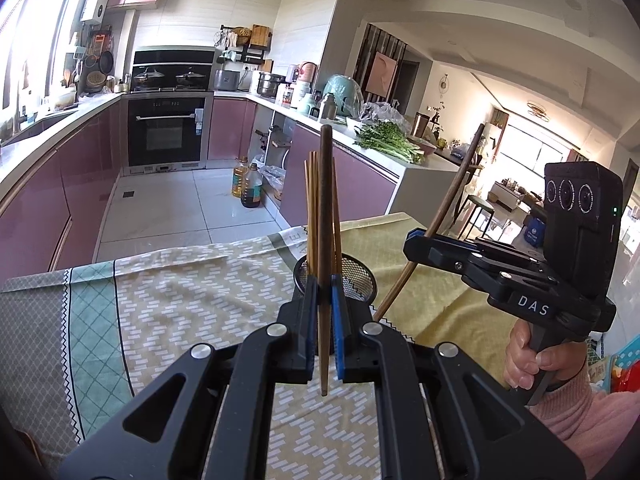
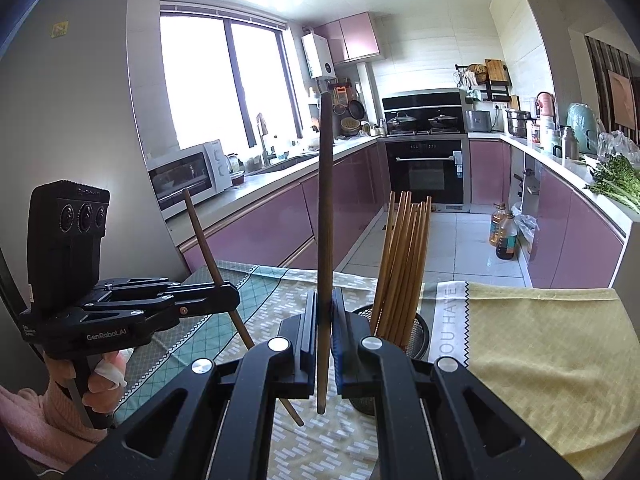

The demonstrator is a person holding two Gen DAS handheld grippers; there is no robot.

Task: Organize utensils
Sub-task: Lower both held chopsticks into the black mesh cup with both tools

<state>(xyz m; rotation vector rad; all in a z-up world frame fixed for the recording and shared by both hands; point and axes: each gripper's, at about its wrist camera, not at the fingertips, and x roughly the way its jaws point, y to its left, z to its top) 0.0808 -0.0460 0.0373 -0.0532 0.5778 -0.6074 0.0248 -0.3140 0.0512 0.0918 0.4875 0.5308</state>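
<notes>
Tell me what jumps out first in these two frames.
Each claw is shut on a dark wooden chopstick: the left claw holds its dark chopstick upright, and the right claw grips another the same way. Behind them, a black mesh holder on the patterned tablecloth carries a bundle of lighter chopsticks.

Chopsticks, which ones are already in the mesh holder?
The light bamboo chopsticks stand in the mesh holder; each gripper clamps one dark chopstick outside it.

Both tools are black plastic with blue pads and shiny round silver bolts. The right tool (image 1: 416, 240) says "DAS" in white, and the left tool (image 2: 230, 298) says "GenRobot.AI". Each has a black box with three round lenses. The sleeves are pink.
</notes>
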